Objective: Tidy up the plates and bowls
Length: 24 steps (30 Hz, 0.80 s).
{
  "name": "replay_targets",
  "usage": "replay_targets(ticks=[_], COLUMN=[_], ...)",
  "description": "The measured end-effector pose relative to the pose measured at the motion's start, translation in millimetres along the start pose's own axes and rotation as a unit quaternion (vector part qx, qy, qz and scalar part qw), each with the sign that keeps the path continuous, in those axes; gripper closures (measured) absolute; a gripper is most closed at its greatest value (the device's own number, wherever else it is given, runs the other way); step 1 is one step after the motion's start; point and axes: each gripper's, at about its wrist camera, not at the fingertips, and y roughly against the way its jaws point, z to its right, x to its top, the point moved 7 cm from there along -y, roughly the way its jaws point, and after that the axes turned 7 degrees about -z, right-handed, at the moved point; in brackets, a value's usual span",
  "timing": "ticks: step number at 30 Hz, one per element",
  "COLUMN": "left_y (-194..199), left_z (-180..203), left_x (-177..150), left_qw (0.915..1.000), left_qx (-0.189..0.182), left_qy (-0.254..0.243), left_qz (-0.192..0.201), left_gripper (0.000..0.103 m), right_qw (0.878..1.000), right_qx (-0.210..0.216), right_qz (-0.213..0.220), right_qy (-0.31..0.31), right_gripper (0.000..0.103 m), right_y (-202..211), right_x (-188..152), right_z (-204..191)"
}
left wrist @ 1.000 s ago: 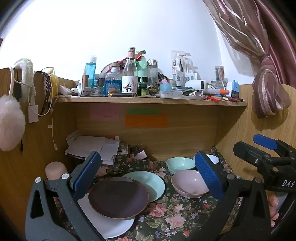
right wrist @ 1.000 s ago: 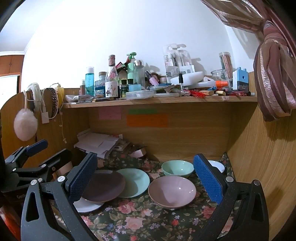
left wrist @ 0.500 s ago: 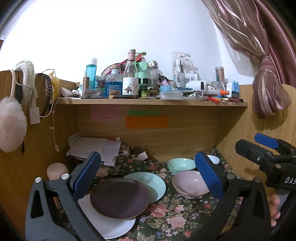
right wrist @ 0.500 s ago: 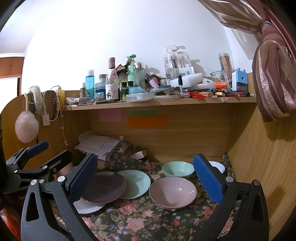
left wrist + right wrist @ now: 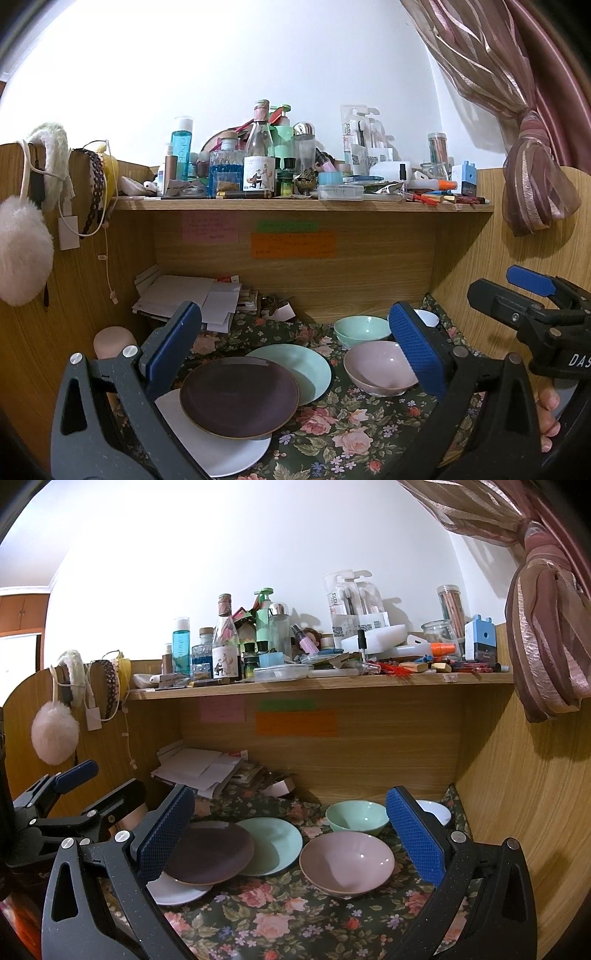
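On the floral cloth (image 5: 332, 435) a dark purple plate (image 5: 239, 396) overlaps a white plate (image 5: 218, 448) and a mint plate (image 5: 301, 363). To their right sit a pink bowl (image 5: 376, 365), a mint bowl (image 5: 360, 328) and a small white bowl (image 5: 426, 317), partly hidden by a finger. My left gripper (image 5: 295, 350) hangs open above the plates, holding nothing. My right gripper (image 5: 291, 830) is open too, above the pink bowl (image 5: 347, 860) and the purple plate (image 5: 208, 853), and empty. The right gripper's body (image 5: 535, 317) shows at the left view's right edge.
The dishes lie in a wooden desk alcove with side panels (image 5: 517, 830) close on both sides. A paper pile (image 5: 188, 295) fills the back left corner. A cluttered shelf (image 5: 303, 205) of bottles runs overhead. Earmuffs (image 5: 22, 251) hang left, a curtain (image 5: 535, 184) right.
Both grippers have drifted slightly back and up, so the dishes sit a little lower and smaller in view. The dishes have not moved and both grippers stay open.
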Motion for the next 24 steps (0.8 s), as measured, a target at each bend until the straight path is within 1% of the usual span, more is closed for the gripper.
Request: replay_targets(ticks=[24], left_y=[-2.3], left_z=[-2.6], left_x=[5.9], left_qw=[1.0], left_qx=[0.002], left_qy=[0.0], left_qz=[0.0], left_gripper=[0.0], right_qw=[1.0], right_qx=[0.001], right_qz=[-0.001], right_qy=[-0.002], right_gripper=[0.0], right_y=[-0.2], right_x=[1.0], right_z=[-1.3])
